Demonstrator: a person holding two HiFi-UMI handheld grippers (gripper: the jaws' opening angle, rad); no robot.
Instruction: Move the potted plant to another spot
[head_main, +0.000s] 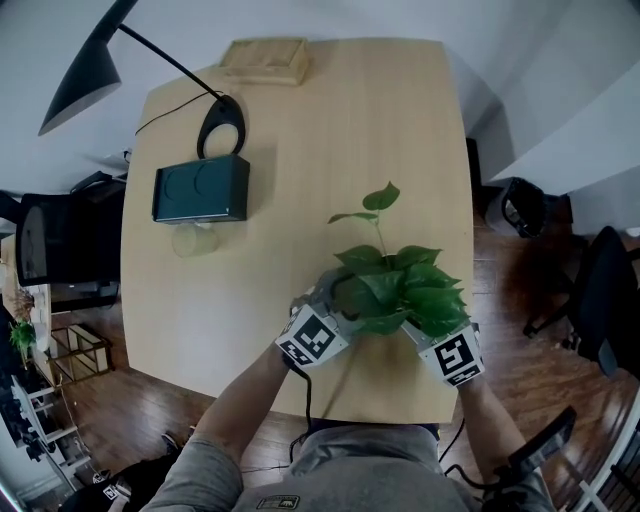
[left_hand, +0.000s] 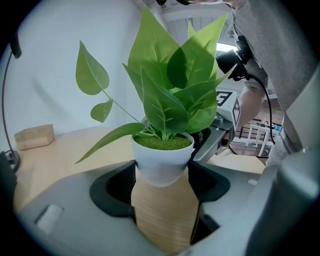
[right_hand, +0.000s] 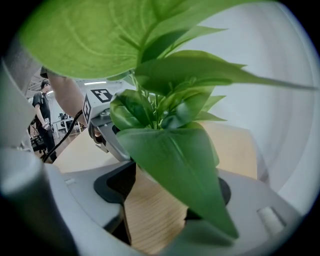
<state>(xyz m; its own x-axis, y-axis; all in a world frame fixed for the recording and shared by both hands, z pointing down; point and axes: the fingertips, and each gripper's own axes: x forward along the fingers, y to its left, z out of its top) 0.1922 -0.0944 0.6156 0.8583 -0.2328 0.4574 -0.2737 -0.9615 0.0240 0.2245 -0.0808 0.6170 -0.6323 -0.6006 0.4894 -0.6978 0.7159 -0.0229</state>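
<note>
The potted plant (head_main: 395, 285), green leaves in a small white pot (left_hand: 162, 160), stands near the front right of the wooden table (head_main: 330, 150). My left gripper (head_main: 345, 300) comes at it from the left. In the left gripper view (left_hand: 162, 175) both black pads lie against the pot's sides. My right gripper (head_main: 418, 330) reaches in from the right under the leaves. In the right gripper view (right_hand: 175, 190) a big leaf (right_hand: 180, 165) hides the pot and the far pad, so contact there is unclear. The other gripper's finger (right_hand: 107, 132) shows just behind the plant.
A dark rectangular box (head_main: 200, 188) and a black lamp base (head_main: 222, 125) sit on the table's left half, with a wooden block (head_main: 265, 60) at the far edge. Office chairs (head_main: 600, 290) stand right of the table, a dark monitor (head_main: 60, 240) to the left.
</note>
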